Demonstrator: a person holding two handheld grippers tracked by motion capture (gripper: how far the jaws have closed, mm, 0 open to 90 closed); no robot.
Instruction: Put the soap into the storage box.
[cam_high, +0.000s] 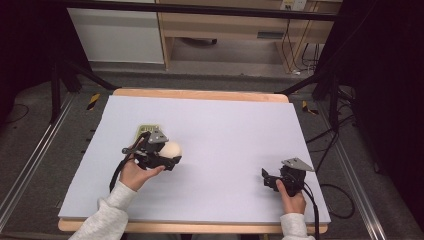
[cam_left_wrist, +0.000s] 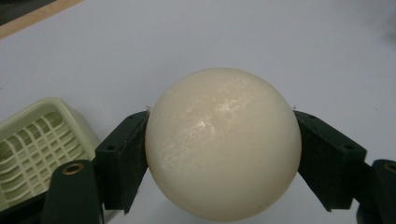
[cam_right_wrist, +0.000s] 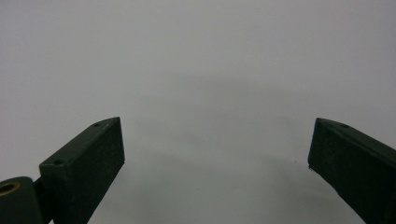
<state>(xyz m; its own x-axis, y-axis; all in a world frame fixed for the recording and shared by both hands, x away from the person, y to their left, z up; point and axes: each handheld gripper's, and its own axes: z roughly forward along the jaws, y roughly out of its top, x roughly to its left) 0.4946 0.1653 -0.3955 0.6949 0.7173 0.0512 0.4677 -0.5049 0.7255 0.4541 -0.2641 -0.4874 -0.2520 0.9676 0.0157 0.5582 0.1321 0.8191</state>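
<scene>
A cream-white egg (cam_left_wrist: 223, 144) sits squeezed between both black jaws of my left gripper (cam_left_wrist: 222, 156). From above, that left gripper (cam_high: 171, 152) holds the egg (cam_high: 172, 148) over the left middle of the white table (cam_high: 225, 130). A pale green slicer with a wire grid (cam_left_wrist: 35, 144) lies just left of the jaws, and the slicer (cam_high: 147, 130) shows partly hidden behind the gripper in the high view. My right gripper (cam_right_wrist: 217, 149) has its jaws wide apart over bare white surface. It rests low at the right front, right gripper (cam_high: 266, 177).
The table's wooden rim (cam_high: 200, 94) runs along the far edge. Black frame legs (cam_high: 70, 75) stand off the back corners, cables (cam_high: 335, 190) trail on the floor at the right. Bare white surface lies between the two grippers.
</scene>
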